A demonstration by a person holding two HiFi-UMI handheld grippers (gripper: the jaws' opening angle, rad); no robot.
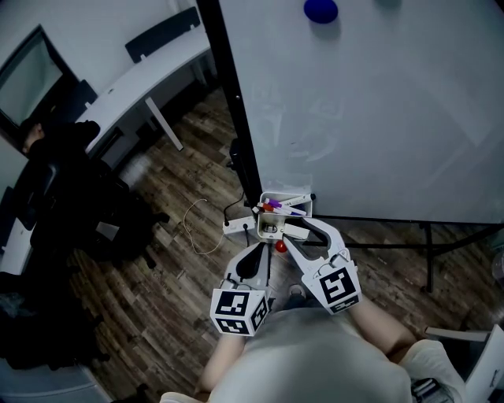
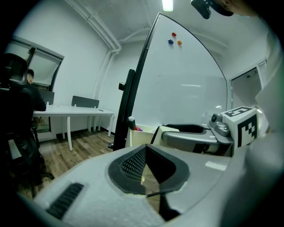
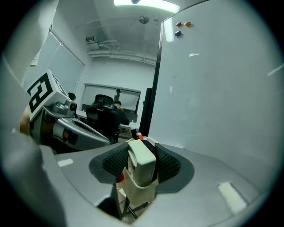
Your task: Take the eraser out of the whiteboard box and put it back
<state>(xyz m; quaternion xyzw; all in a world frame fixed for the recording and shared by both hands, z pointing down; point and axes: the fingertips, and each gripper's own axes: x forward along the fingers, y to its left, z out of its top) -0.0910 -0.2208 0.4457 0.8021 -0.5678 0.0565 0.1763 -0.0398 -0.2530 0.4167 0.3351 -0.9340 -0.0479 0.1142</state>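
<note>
The pale eraser stands upright in the small white box at the whiteboard's lower edge, beside some markers. My right gripper is shut on it. In the right gripper view the black pads sit against both sides of the eraser, whose lower end rests in the beige compartment. My left gripper hovers just left of the box, shut, with nothing between its pads. A small red ball shows under the box.
The whiteboard's black frame post and stand legs run across the wooden floor. A white desk and dark chairs and bags fill the left. A loose cable lies on the floor. A blue magnet sticks to the board.
</note>
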